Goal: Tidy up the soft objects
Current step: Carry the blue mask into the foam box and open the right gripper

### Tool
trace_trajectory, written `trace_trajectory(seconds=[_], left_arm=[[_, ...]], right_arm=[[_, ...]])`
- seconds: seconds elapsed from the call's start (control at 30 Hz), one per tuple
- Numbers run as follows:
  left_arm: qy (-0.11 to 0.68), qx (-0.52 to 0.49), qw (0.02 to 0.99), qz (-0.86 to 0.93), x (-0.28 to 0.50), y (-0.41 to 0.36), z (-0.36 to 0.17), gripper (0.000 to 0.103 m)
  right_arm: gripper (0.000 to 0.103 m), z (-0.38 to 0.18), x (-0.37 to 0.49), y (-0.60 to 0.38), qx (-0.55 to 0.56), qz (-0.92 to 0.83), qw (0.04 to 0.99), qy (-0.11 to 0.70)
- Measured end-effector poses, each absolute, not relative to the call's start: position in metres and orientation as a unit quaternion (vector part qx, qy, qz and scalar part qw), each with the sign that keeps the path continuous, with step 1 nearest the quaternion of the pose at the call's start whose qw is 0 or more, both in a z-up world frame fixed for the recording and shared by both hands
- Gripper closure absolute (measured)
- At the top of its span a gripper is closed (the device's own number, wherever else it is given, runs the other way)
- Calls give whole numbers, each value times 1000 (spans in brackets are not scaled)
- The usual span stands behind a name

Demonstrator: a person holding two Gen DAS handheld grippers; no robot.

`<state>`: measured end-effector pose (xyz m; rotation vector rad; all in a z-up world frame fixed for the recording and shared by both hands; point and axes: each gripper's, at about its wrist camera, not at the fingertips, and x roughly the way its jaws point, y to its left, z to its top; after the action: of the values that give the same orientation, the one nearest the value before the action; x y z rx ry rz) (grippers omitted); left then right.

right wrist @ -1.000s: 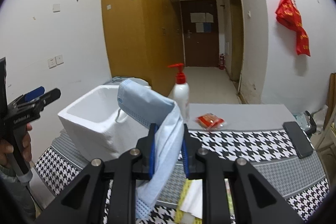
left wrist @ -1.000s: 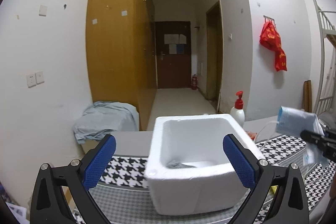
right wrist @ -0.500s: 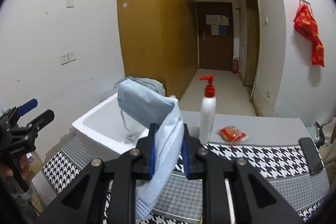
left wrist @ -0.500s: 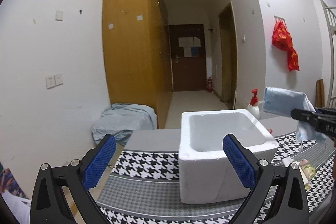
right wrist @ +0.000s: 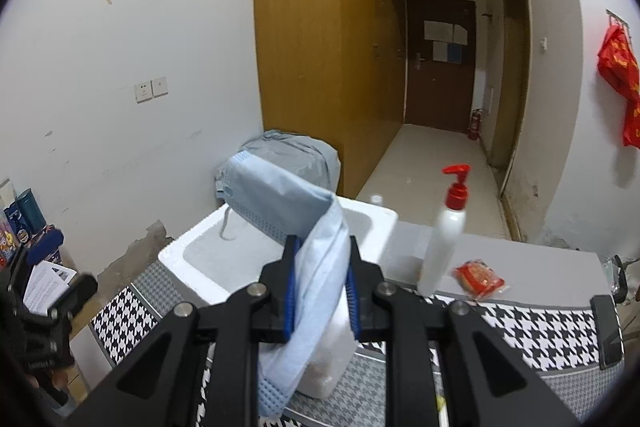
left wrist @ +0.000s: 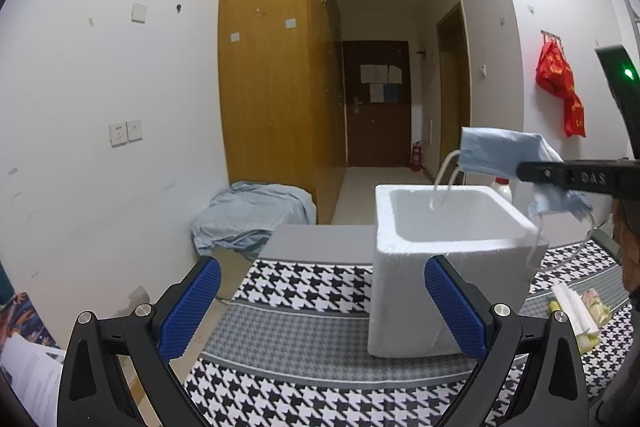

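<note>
My right gripper (right wrist: pixel 320 291) is shut on a light blue face mask (right wrist: pixel 280 199) and holds it over the white foam box (right wrist: pixel 208 259). In the left wrist view the mask (left wrist: pixel 500 155) hangs above the box's right half (left wrist: pixel 448 247), its white ear loops dangling into the opening. My left gripper (left wrist: pixel 320 311) is open and empty, low at the table's left front, left of the box.
A white pump bottle with a red top (right wrist: pixel 444 239) and a red snack packet (right wrist: pixel 480 279) stand behind the box on the houndstooth cloth (left wrist: pixel 312 283). Tissues and small packets (left wrist: pixel 576 311) lie to the right. A grey cloth bundle (left wrist: pixel 256 215) lies beyond the table.
My right gripper has carried the mask leftward to above the box. My left gripper has drawn back and to the left, away from the box.
</note>
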<state>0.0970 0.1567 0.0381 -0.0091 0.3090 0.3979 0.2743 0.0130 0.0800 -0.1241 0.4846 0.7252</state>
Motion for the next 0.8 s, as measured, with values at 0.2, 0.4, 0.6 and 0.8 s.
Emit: trace_trajectory(seconds=[0.2, 0.4, 0.6, 0.8], left_arm=[[150, -15, 966, 211, 90, 165, 35, 1], [151, -29, 965, 213, 84, 170, 27, 1], [154, -37, 965, 210, 84, 172, 21, 1], [155, -43, 965, 209, 84, 169, 17, 1]], right_arm=[[78, 75, 286, 36, -64, 359, 896, 254], [75, 69, 304, 56, -75, 356, 891, 271], [38, 64, 315, 56, -59, 349, 893, 279], [34, 69, 306, 50, -60, 353, 892, 275]])
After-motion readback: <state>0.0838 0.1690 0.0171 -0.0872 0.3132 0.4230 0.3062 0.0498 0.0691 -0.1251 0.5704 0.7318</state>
